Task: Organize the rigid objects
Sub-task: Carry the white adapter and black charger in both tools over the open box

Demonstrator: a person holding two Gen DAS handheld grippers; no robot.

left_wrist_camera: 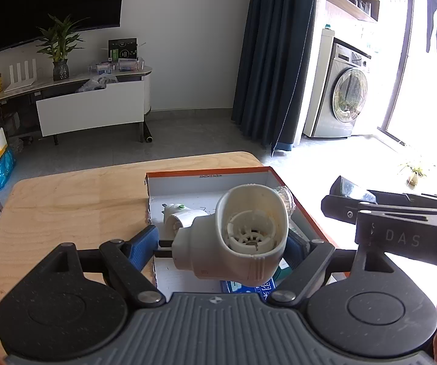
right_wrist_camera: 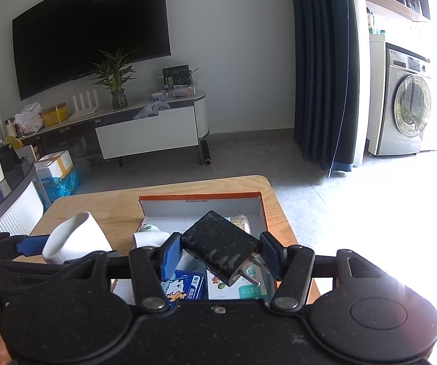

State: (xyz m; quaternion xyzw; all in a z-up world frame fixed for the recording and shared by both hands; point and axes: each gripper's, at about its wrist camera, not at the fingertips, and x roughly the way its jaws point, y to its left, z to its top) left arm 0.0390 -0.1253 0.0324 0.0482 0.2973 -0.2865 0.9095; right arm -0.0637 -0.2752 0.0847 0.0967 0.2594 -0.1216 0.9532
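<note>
While both loads hang over the box (left_wrist_camera: pixel 274 179), table (left_wrist_camera: pixel 66 200) lies bare leftward.

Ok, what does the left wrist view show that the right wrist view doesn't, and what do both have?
Only the left wrist view shows the open ribbed inside of the white plug-in device that the left gripper holds, plus its dark prongs pointing left.

Only the right wrist view shows the black charger clamped in the right gripper, prongs toward the camera, and the blue carton under it.

Both show the orange-edged box on the wooden table, and a smaller white plug-in with a green dot inside the box.
</note>
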